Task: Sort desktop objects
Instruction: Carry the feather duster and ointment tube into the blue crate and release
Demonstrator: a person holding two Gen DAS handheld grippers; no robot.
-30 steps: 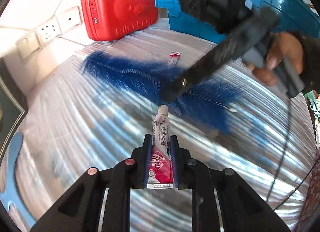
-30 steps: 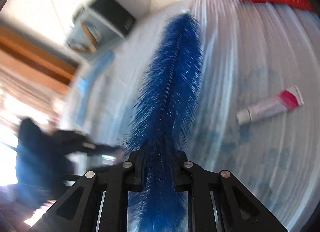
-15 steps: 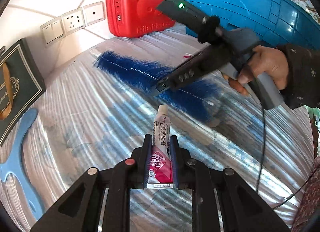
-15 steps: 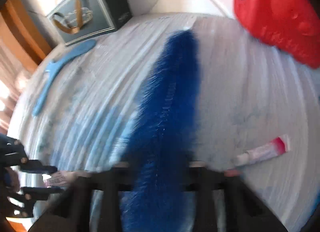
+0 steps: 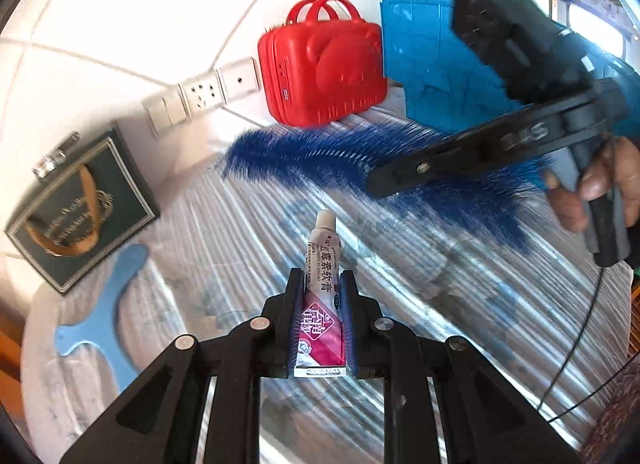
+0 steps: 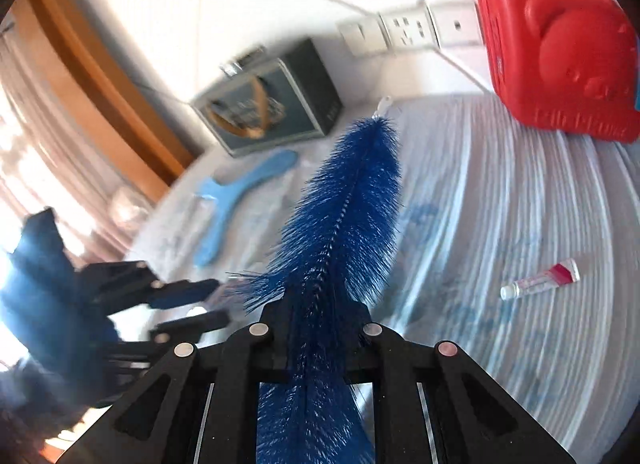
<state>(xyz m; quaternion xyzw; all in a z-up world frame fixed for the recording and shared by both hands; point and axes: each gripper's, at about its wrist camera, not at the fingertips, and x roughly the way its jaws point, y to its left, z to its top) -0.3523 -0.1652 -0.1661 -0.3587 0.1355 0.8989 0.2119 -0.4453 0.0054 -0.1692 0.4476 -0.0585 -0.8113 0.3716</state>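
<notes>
My left gripper (image 5: 320, 284) is shut on a pink-and-white ointment tube (image 5: 322, 276), cap pointing away, held above the striped tabletop. My right gripper (image 6: 316, 304) is shut on a long blue bristle brush (image 6: 344, 207), lifted off the table and pointing toward the back wall. In the left wrist view the brush (image 5: 320, 155) hangs in the air under the right gripper (image 5: 400, 179), which the hand holds at the right. The left gripper shows blurred in the right wrist view (image 6: 192, 304). A second small tube (image 6: 540, 279) lies on the table at the right.
A red toy suitcase (image 5: 320, 63) and a blue crate (image 5: 432, 75) stand at the back. A dark framed box (image 5: 76, 207) leans at the wall, with a light blue boomerang-shaped piece (image 5: 104, 304) in front. Wall sockets (image 5: 204, 93) are behind. A cable (image 5: 580, 344) trails at right.
Both grippers rose from the table with their loads. The brush lifted off the surface and swung up, and the views tilted toward the back wall.
</notes>
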